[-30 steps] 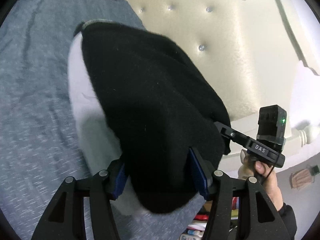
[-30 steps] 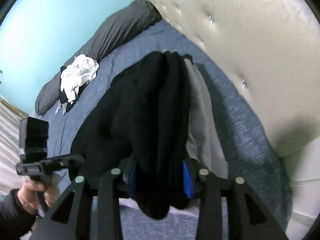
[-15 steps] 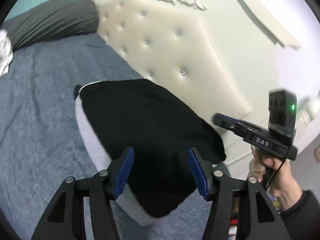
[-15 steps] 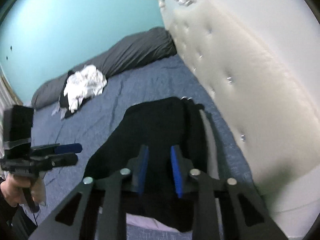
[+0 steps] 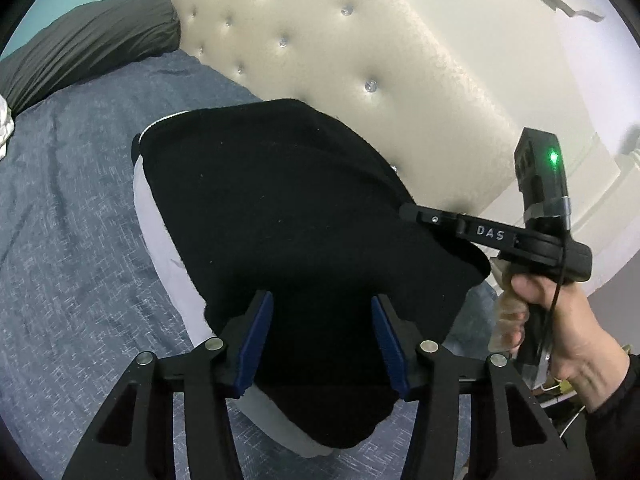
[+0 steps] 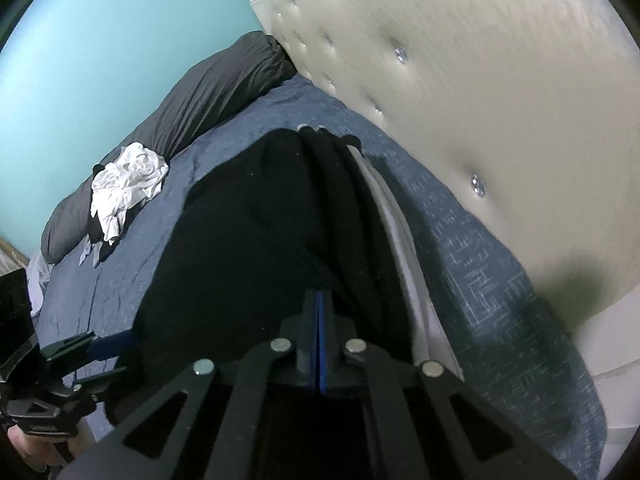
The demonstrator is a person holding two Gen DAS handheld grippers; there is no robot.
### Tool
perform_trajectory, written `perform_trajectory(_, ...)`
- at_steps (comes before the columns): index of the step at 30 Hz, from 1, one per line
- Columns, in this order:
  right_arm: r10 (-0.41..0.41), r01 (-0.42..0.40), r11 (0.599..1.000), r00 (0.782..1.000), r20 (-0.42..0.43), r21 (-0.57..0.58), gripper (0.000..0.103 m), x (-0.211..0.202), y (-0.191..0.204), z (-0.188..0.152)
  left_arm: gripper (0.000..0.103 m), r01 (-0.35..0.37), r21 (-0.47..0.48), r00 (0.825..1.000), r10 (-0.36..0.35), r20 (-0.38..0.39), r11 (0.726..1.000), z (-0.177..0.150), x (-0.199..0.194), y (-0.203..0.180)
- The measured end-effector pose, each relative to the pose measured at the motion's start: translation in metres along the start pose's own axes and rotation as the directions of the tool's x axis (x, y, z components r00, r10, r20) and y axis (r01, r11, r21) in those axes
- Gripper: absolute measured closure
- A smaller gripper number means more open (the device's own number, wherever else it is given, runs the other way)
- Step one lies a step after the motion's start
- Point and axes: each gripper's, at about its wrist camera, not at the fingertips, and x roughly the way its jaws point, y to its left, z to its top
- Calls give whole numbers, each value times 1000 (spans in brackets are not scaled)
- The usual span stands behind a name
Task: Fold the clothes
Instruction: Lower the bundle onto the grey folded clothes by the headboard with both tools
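One black garment (image 5: 288, 216) is lying folded on the bed (image 5: 68, 216), on top of a white piece (image 5: 160, 236), just beside the headboard (image 5: 360, 52). We are holding the left gripper (image 5: 320, 332) over its near edge, jaws apart and closing a little, gripping nothing. Our right gripper (image 6: 318, 320) is clenched empty, having just closed. We are judging this fold done; a crumpled white pile (image 6: 128, 184) by the pillow (image 6: 200, 96) is waiting.

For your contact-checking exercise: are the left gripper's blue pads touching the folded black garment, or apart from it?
Cannot tell. In the left wrist view the left gripper stands open over the black garment, but no gap or contact shows.
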Motion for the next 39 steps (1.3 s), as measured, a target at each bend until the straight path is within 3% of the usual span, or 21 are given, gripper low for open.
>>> perform_trajectory(5, 4, -5, 1000, 1000, 17, 23, 103, -2, 0, -3, 49, -9, 3, 1000, 9, 1, 1000, 1, 5, 0)
perform_trajectory(13, 21, -16, 999, 989, 146, -35, 103, -53, 31, -10, 50, -28, 30, 998, 27, 53, 999, 5, -28, -8)
perform_trajectory(18, 47, -37, 994, 994, 100, -99, 103, -55, 48, -34, 50, -38, 67, 998, 36, 43, 997, -4, -25, -17)
perform_trajectory(27, 34, -29, 997, 997, 72, -66, 103, -28, 22, -73, 50, -53, 104, 998, 50, 31, 993, -23, -12, -23)
perform_trajectory(32, 20, -15, 998, 997, 81, -60, 103, -31, 27, -69, 49, -69, 101, 997, 66, 32, 992, -24, -11, -22)
perform_trajectory(36, -34, 45, 997, 983, 180, -56, 103, -53, 27, -59, 49, -64, 90, 998, 62, 29, 994, -25, -13, -20)
perform_trajectory(39, -56, 62, 997, 987, 153, -35, 103, -45, 21, -59, 49, -63, 94, 998, 60, 34, 994, -28, -14, -23)
